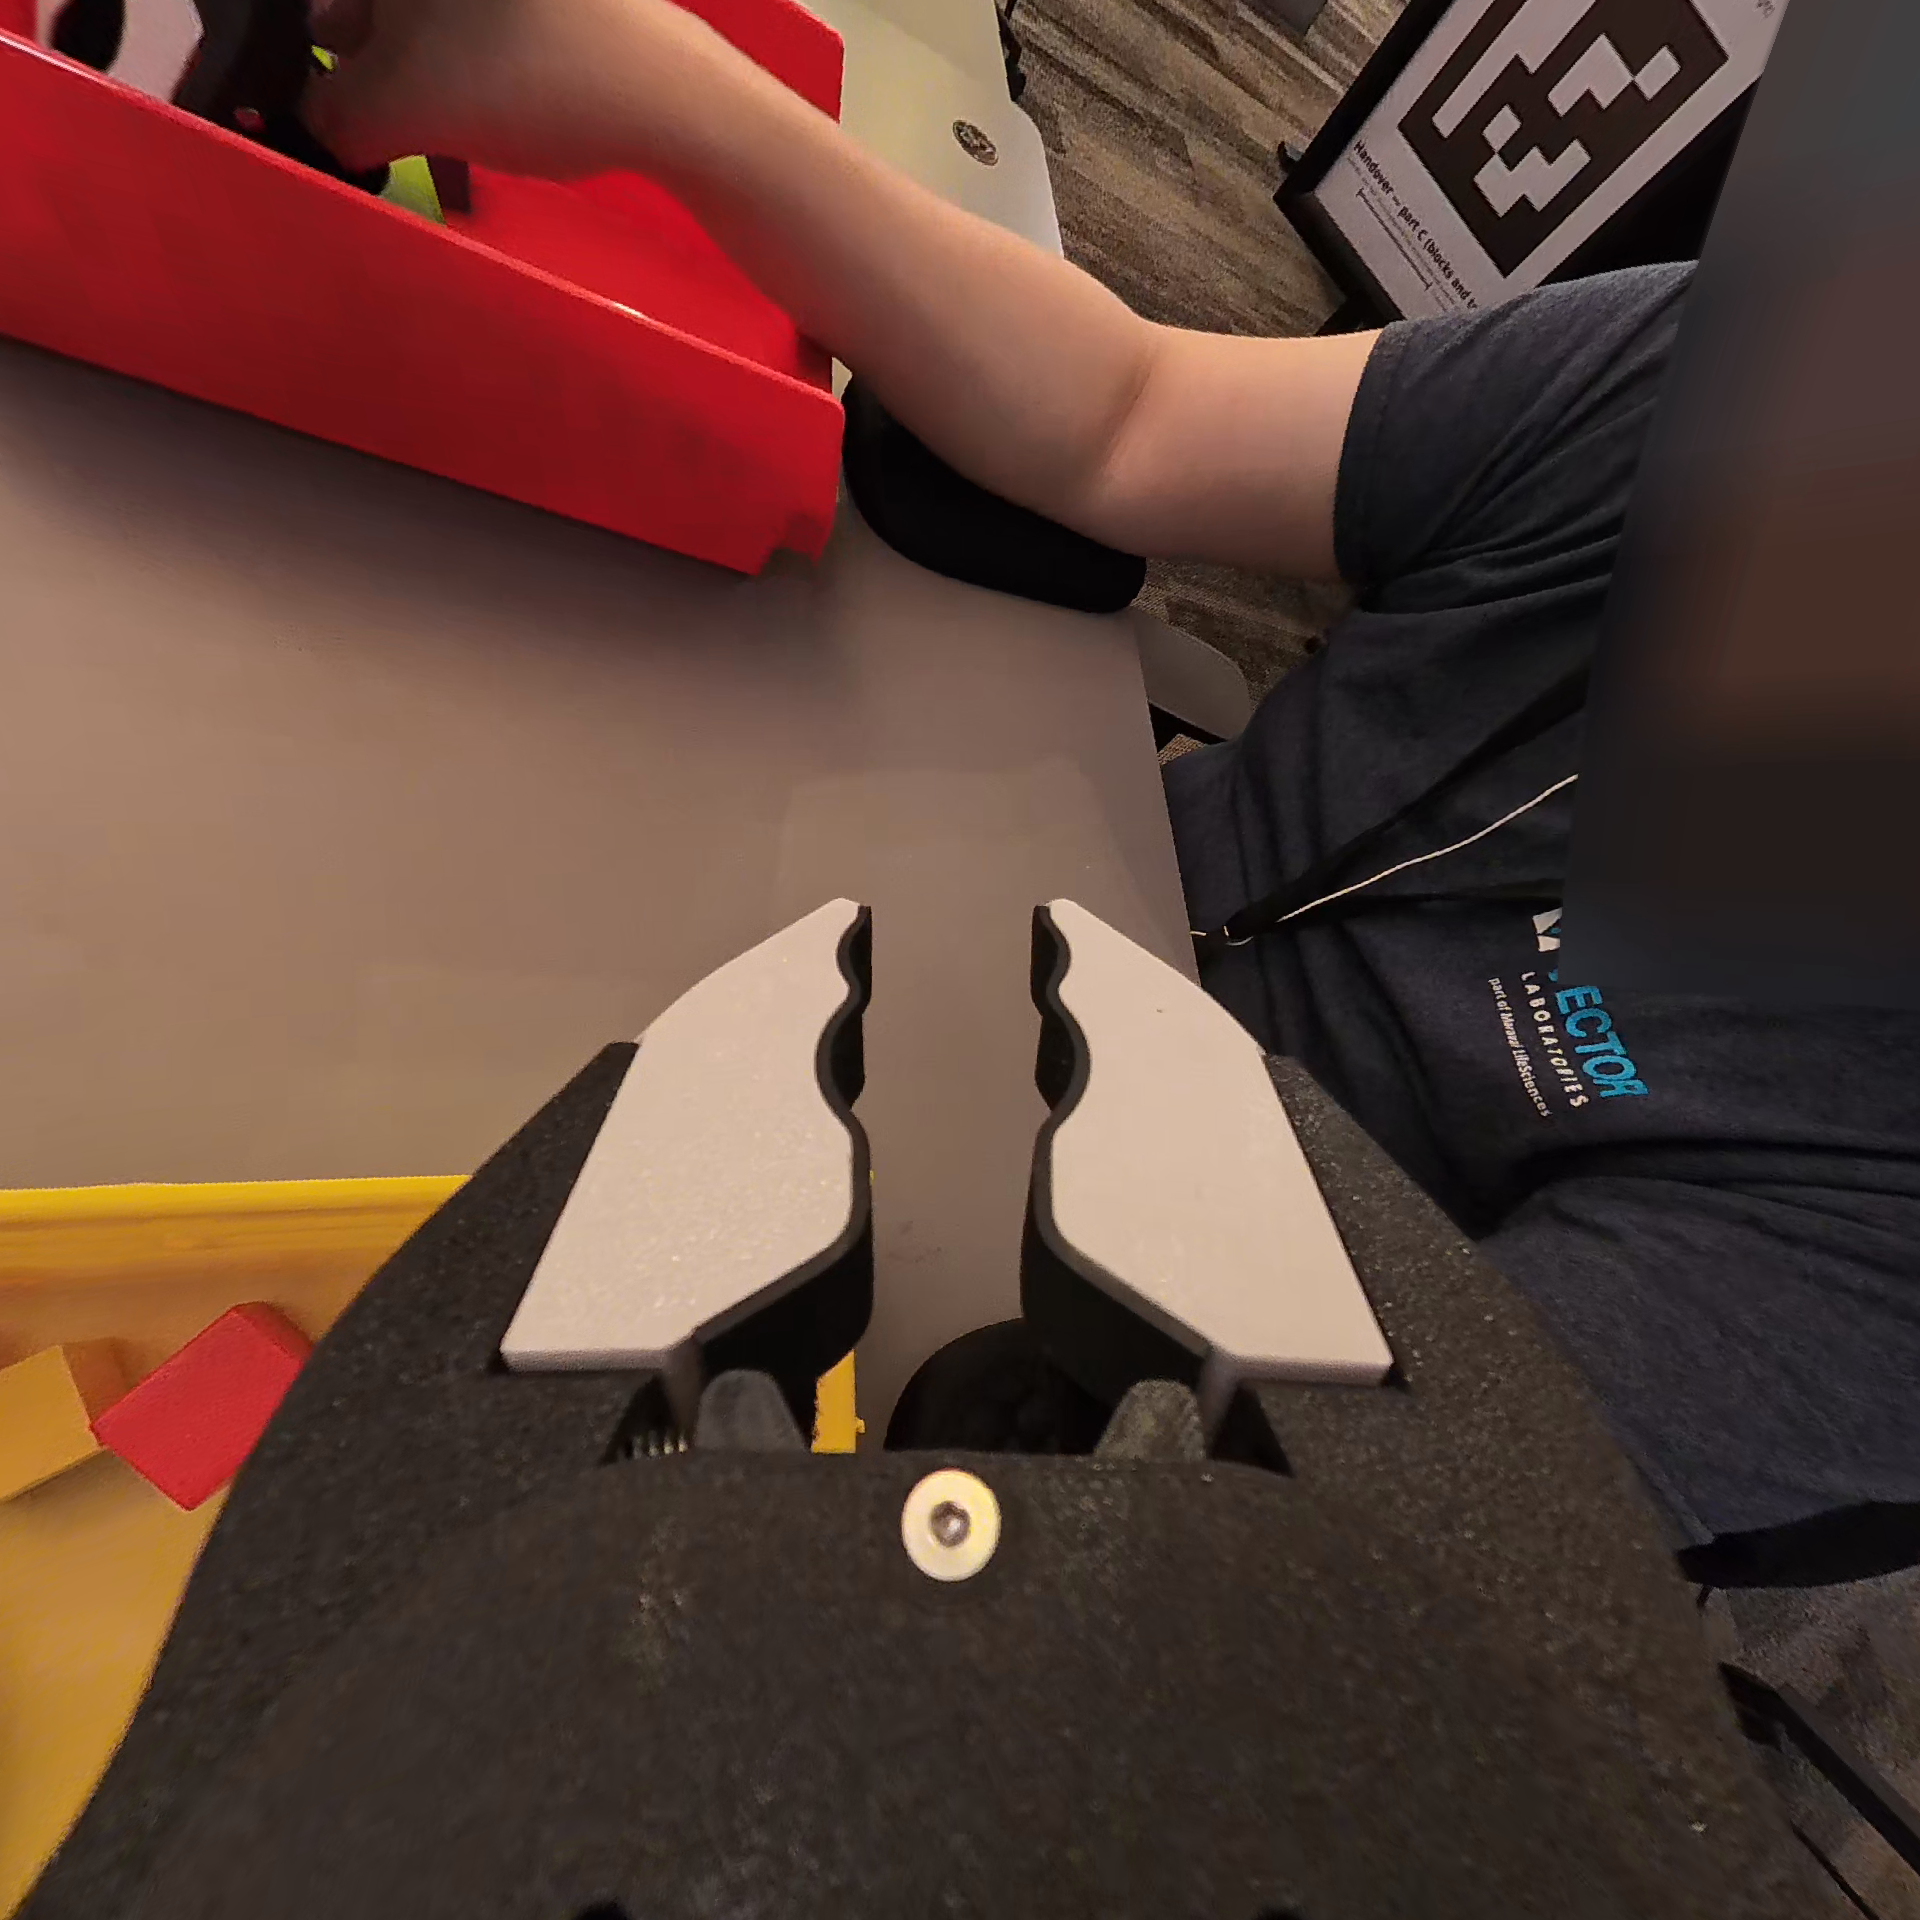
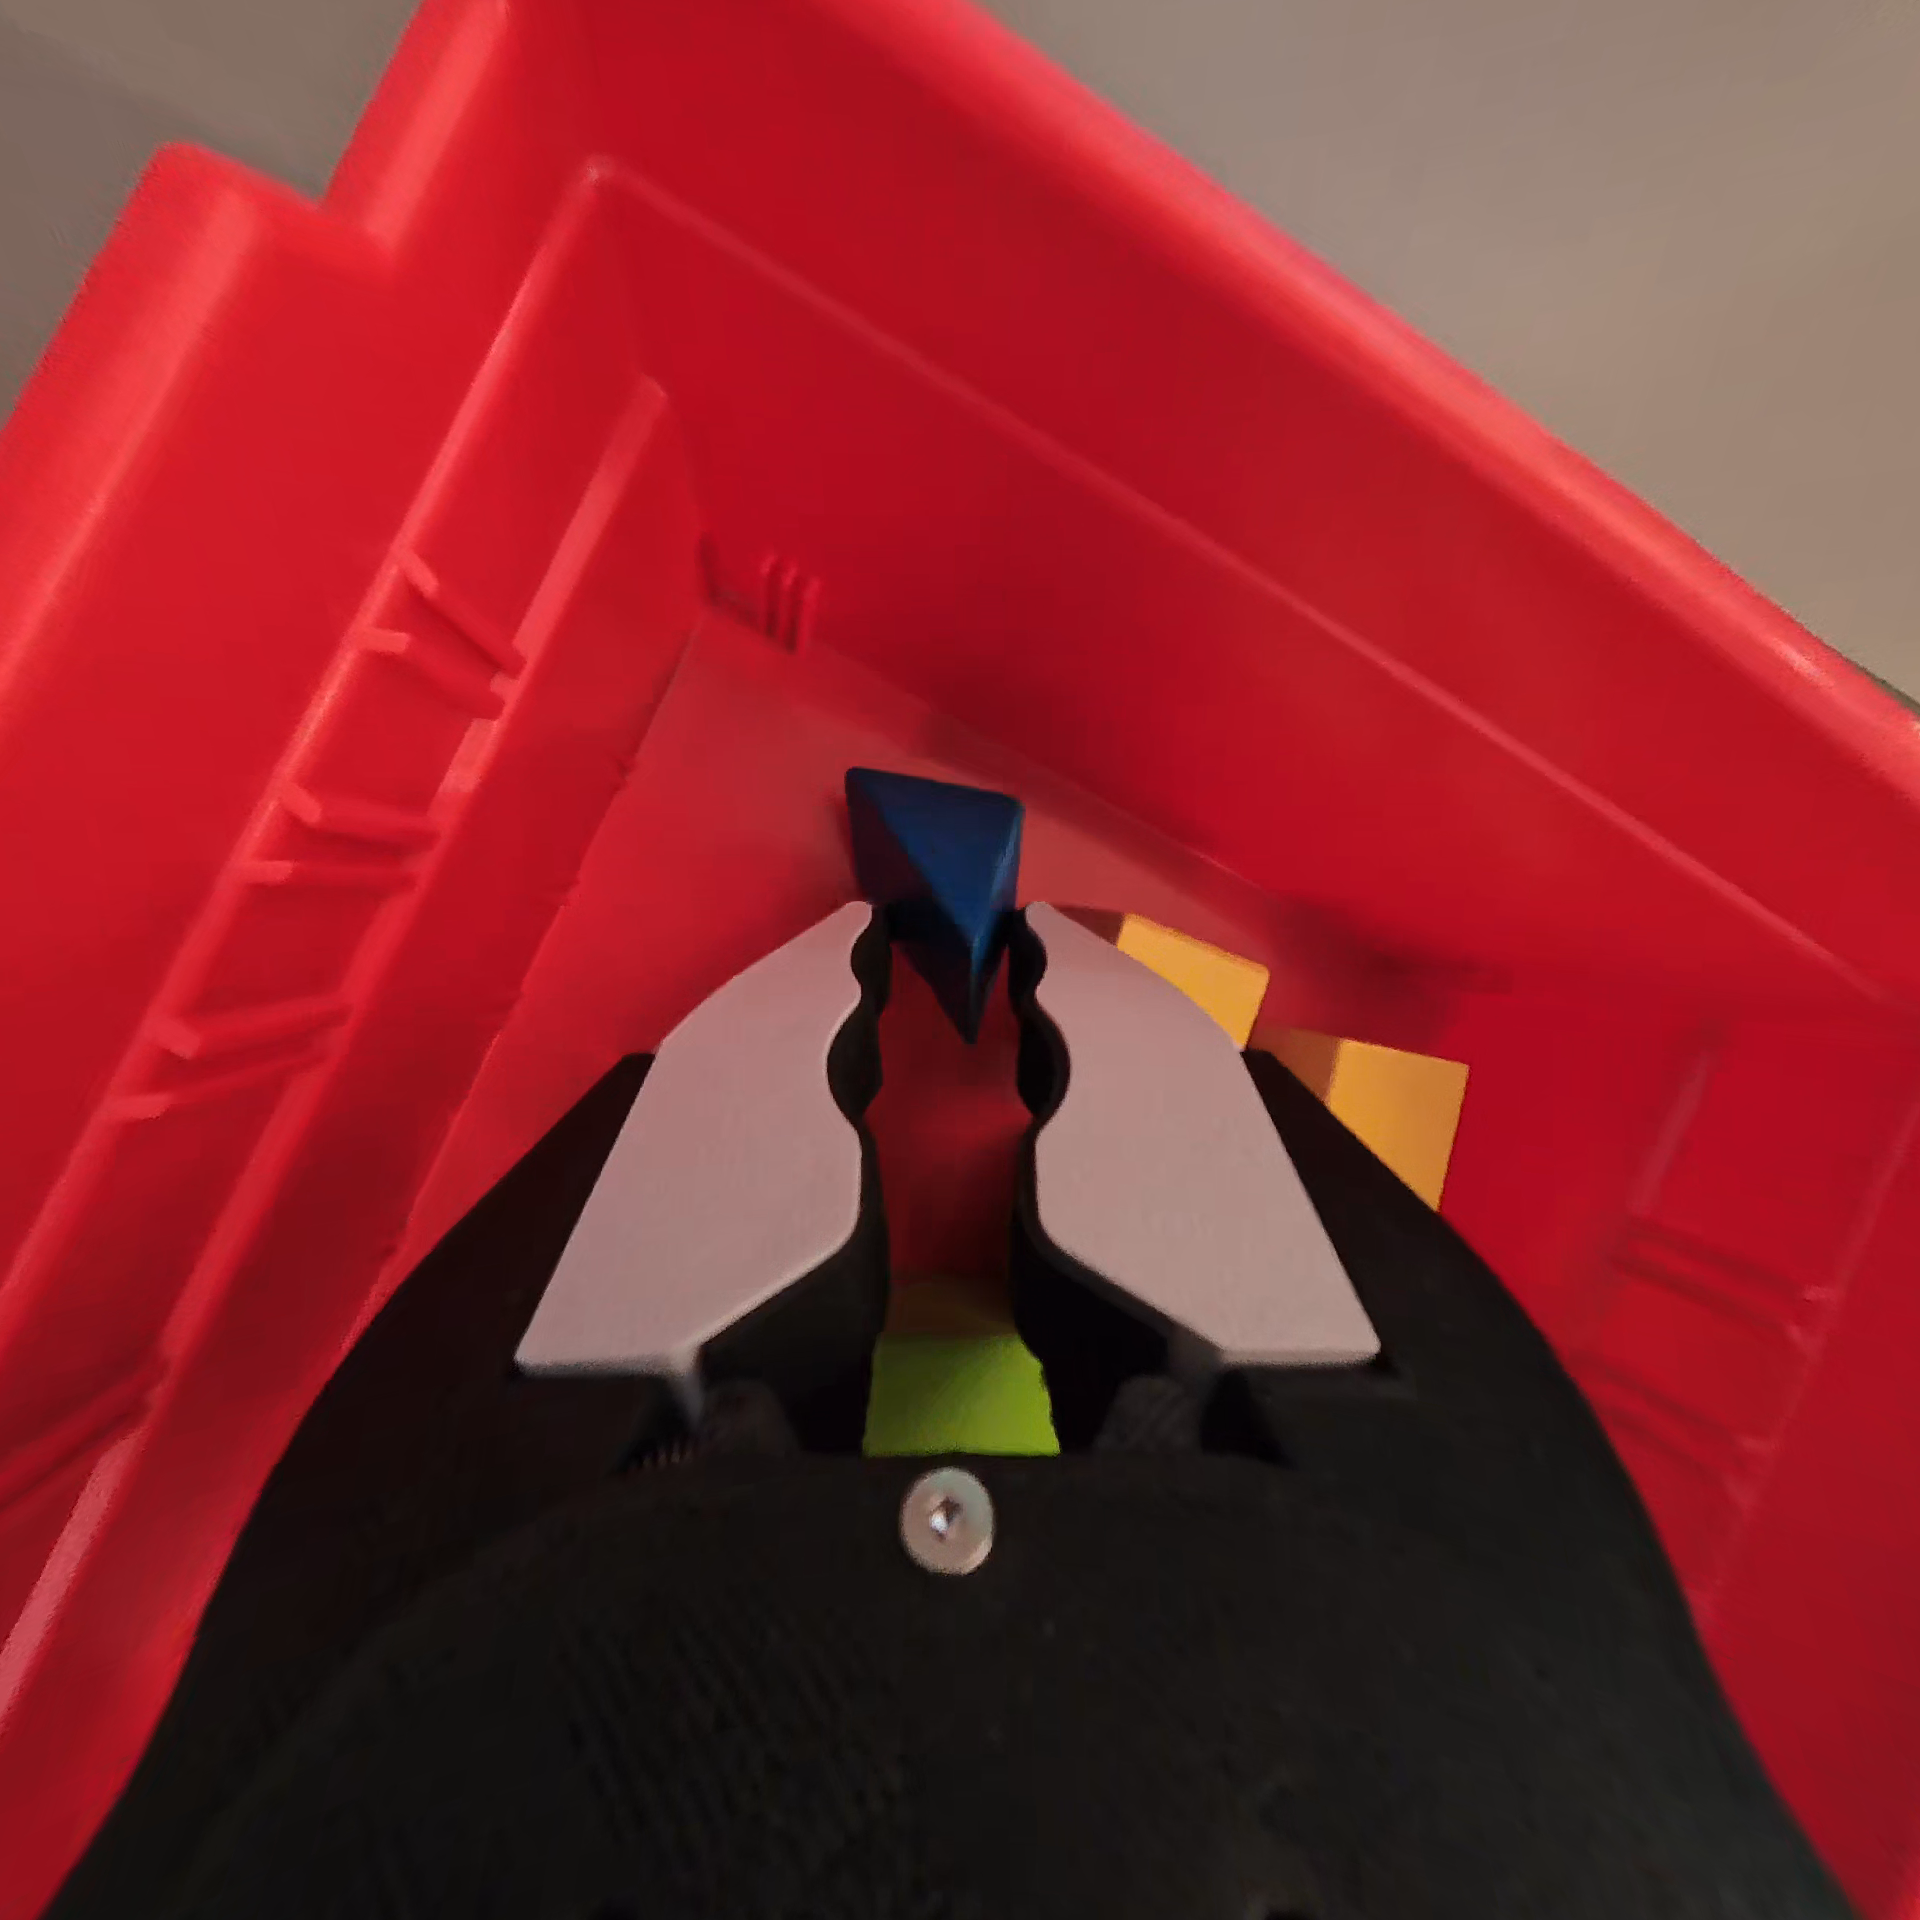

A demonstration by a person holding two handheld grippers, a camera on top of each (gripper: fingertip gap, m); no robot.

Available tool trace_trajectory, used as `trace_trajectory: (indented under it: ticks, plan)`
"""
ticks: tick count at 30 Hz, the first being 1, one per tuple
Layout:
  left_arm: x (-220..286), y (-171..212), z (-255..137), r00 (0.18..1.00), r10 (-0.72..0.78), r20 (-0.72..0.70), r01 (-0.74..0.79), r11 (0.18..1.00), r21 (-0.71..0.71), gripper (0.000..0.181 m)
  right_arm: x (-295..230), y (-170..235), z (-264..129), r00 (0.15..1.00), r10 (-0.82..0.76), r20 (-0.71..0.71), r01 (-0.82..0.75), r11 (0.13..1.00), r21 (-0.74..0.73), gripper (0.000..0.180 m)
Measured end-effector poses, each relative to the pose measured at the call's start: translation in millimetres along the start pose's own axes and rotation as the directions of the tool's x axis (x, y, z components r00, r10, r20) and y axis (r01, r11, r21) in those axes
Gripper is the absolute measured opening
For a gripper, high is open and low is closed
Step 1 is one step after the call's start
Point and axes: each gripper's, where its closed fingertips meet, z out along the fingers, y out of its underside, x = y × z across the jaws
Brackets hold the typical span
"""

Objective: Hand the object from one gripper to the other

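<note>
In the right wrist view my right gripper [image 2: 948, 920] is down inside a red bin [image 2: 1143, 436]. Its two fingertips press on both sides of a blue triangular block [image 2: 940, 852] near the bin's corner. In the left wrist view my left gripper [image 1: 951, 914] is open and empty, held over the grey table [image 1: 416, 831]. The same red bin [image 1: 416, 353] stands at the top left there. A person's bare arm [image 1: 935, 312] reaches into it, holding the right gripper's black body [image 1: 244, 94]; its fingers are hidden there.
Two orange blocks [image 2: 1392, 1112] and a green block [image 2: 961, 1392] lie in the red bin beside and under my right gripper. A yellow bin [image 1: 156, 1226] at the lower left holds a red block [image 1: 203, 1403] and a yellow block [image 1: 42, 1413]. The person sits at the table's right edge.
</note>
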Motion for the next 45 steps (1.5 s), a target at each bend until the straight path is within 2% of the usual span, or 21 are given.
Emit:
trace_trajectory:
  ticks: [4, 21, 26, 30, 37, 42, 45]
  plan:
    - [-0.2, 0.5, 0.3, 1.000, -0.002, 0.000, 0.002, 1.000, -0.002, 0.029, -4.4, 10.7, 3.1, 0.999, -0.027, 0.019, 0.028, 0.997, -0.071, 0.022]
    - [-1.0, 1.7, -1.5, 1.000, -0.007, 0.005, 0.007, 1.000, -0.002, 0.029, -3.9, 12.4, 1.8, 0.997, -0.071, 0.015, 0.072, 0.992, -0.101, 0.024]
    - [-16.1, 13.8, -14.8, 0.992, -0.065, 0.109, 0.067, 0.998, -0.013, 0.029, -1.4, 11.3, -9.2, 0.997, -0.074, 0.018, 0.075, 0.992, -0.099, 0.026]
    - [-41.0, 40.1, -33.4, 0.947, -0.157, 0.281, 0.178, 0.983, -0.049, 0.029, -1.8, 11.7, -19.2, 0.997, -0.070, 0.043, 0.074, 0.992, -0.098, 0.027]
    - [-75.5, 92.6, -49.0, 0.829, -0.289, 0.478, 0.396, 0.908, -0.137, 0.029, -2.8, 4.1, -41.8, 0.995, -0.072, 0.062, 0.076, 0.995, -0.057, 0.026]
    - [-103.2, 111.4, -45.5, 0.745, -0.374, 0.552, 0.532, 0.833, -0.154, 0.042, -2.1, -1.3, -58.2, 0.995, -0.080, 0.052, 0.081, 0.996, -0.023, 0.026]
    - [-124.7, 112.7, -42.3, 0.665, -0.446, 0.599, 0.614, 0.784, -0.097, 0.043, -1.3, -2.8, -65.1, 0.996, -0.084, 0.044, 0.085, 0.996, -0.012, 0.027]
